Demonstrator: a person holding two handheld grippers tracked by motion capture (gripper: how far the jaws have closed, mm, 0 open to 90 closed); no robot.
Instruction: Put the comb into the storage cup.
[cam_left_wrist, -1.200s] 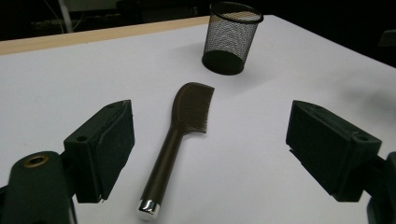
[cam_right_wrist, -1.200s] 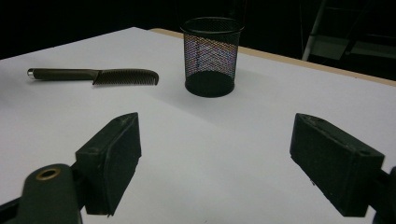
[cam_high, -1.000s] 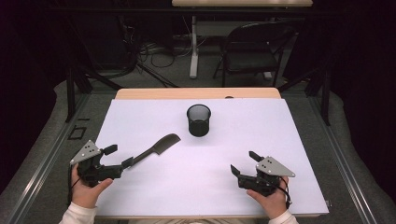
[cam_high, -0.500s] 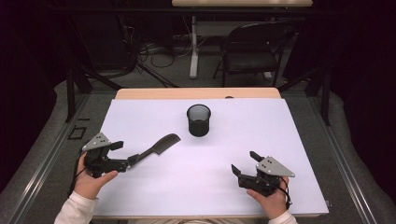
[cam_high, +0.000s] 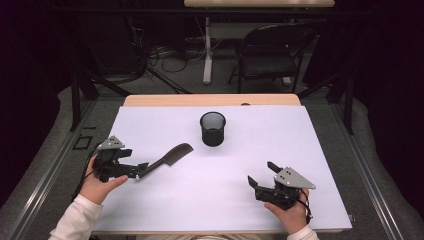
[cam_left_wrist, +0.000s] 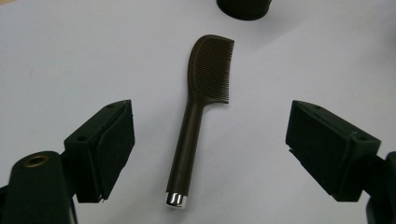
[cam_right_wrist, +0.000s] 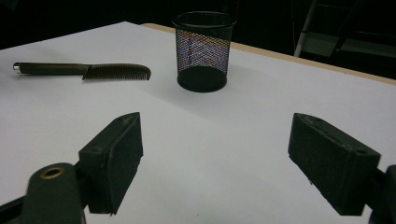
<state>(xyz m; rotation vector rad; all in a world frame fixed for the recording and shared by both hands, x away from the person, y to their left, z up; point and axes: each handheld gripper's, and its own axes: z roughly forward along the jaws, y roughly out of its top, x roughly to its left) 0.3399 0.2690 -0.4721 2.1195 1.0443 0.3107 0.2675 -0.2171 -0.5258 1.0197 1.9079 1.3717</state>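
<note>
Sliding toward the comb (cam_left_wrist: 196, 116) on the white table (cam_high: 300, 150), the left gripper (cam_high: 131, 170) now brackets its handle with jaws wide, ungripped, while the right gripper (cam_high: 260, 176) idles open near the mesh cup (cam_high: 212, 129).

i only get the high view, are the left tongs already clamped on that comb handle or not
Observer: Not clamped. In the left gripper view the left tongs stand wide open, with the comb lying flat on the table between them, touching neither pad.
Operator: which end of the comb is toward the tongs
Observer: The handle end, which has a small silver cap; the teeth end points away, toward the mesh cup.
Operator: and the right tongs, anything in them
Observer: Nothing. The right gripper view shows the right tongs open over bare table, facing the cup.
</note>
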